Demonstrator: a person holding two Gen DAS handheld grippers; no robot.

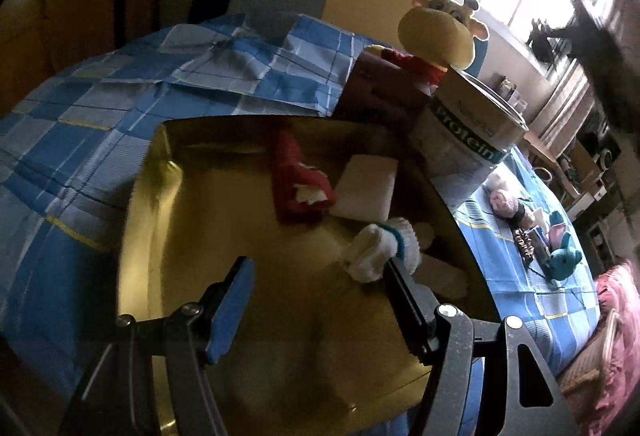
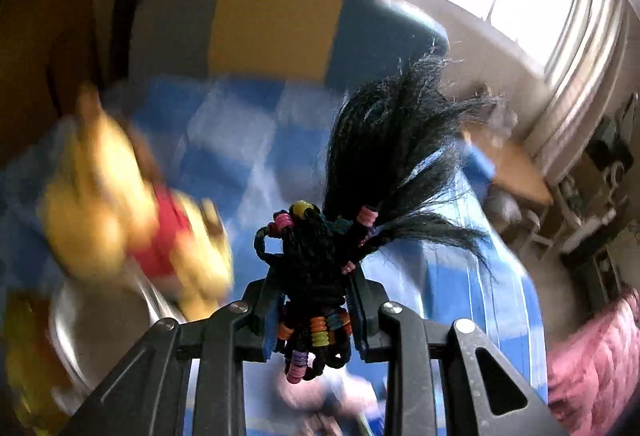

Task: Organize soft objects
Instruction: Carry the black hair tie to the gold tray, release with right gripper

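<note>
1. We see our left hand-held gripper [image 1: 316, 300] hovering over a gold box [image 1: 256, 228] that lies on a bed with a blue checked sheet [image 1: 80, 123]. Its blue-padded fingers [image 1: 234, 310] are spread apart with nothing between them.
2. Inside the gold box we find a red knitted piece [image 1: 298, 179], a white pad [image 1: 366, 189] just beside it, and a white sock with a teal band [image 1: 382, 250]. The sock lies just ahead of the left gripper's right finger, near its tip; we cannot tell whether they touch.
3. Behind the box stands a dark red box [image 1: 380, 91], a giraffe plush [image 1: 440, 31] wearing a red scarf, and a tin marked "Protein" [image 1: 468, 127].
4. Further right on the sheet, well apart from the left gripper, lie a pink plush [image 1: 506, 201], a teal plush [image 1: 562, 256] and a brown scrunchie [image 1: 524, 242].
5. Our right hand-held gripper [image 2: 314, 290] is pinching a bundle of black braided hair with coloured beads [image 2: 316, 264]. The braids are squeezed between its two fingers, and loose black strands fan upward and to the right past the tips. More beaded loops hang down behind the pads.
6. The right wrist view is badly blurred. We make out the giraffe plush at lower left, the checked sheet beneath the held hair, and a pink quilted cloth [image 2: 596, 360] at lower right.
</note>
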